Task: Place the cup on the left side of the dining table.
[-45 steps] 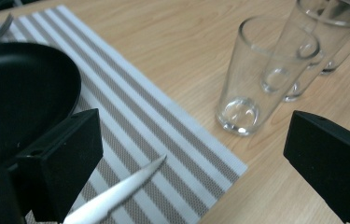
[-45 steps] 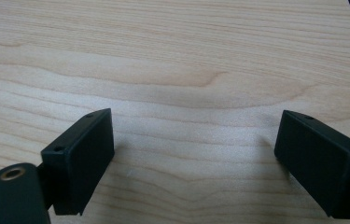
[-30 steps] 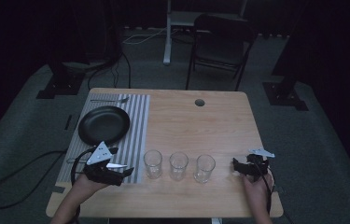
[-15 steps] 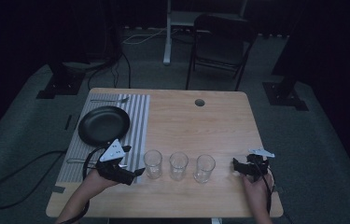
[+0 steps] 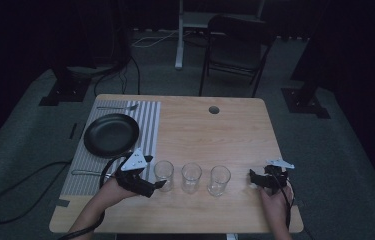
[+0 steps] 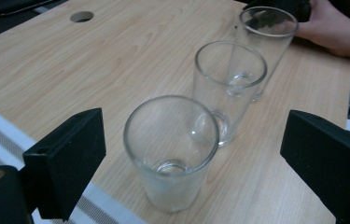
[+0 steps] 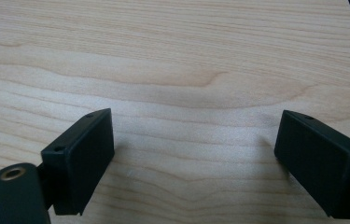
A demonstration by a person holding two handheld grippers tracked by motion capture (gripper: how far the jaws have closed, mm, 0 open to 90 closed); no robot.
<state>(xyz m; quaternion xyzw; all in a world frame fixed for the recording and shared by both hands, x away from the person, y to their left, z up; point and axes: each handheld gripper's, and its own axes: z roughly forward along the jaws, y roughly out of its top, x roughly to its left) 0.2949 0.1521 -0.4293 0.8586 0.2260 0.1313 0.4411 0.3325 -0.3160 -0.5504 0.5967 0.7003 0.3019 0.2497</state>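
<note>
Left tool (image 5: 161, 184) has slid right from the striped mat (image 5: 151, 120) up to the leftmost glass (image 6: 171, 151); jaws just narrowed but untouching, glass between them on worktop (image 5: 235, 125). Grasp next. Right tool (image 5: 251, 179) idle, open.

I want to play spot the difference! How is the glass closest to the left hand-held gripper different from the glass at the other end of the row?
The nearest glass stands between the open jaws of the left hand-held gripper, which have just been closing a little; the far glass stands free. The nearest glass sits by the striped mat; the far glass sits toward the right hand-held gripper. Both are clear, empty and upright.
</note>
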